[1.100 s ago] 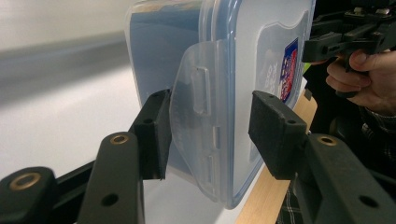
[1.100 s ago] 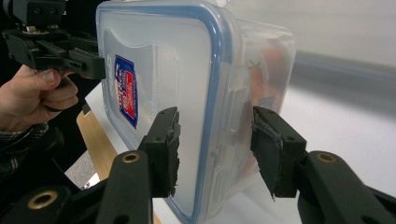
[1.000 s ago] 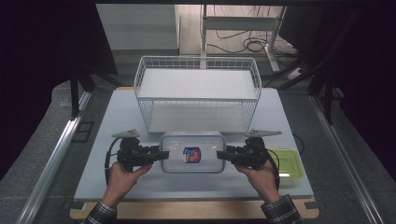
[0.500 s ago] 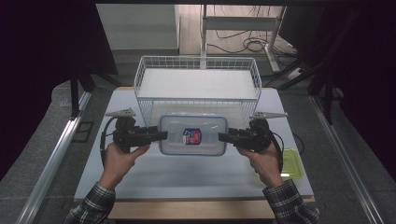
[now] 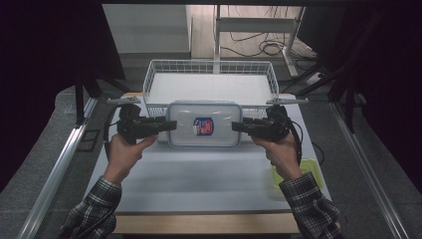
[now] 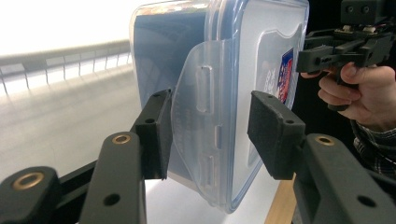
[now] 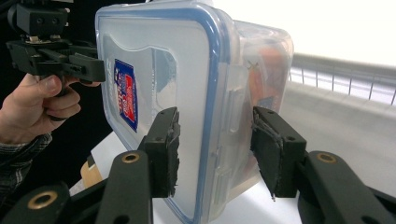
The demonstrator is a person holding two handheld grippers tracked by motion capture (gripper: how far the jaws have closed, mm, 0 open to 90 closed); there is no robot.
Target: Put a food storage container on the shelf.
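Clear plastic container (image 5: 204,124) is hanging mid-frame in the high view, in front of the wire basket (image 5: 211,79). Left gripper (image 5: 166,126) and right gripper (image 5: 239,126) are each pinching an end clasp; uneven squeezing could risk it tilting or slipping free.

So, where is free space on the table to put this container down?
Free: the white table between the two forearms, in front of the container, and the floor of the wire basket behind it. Crowded: the right front corner, where the green lid lies beside the right sleeve.
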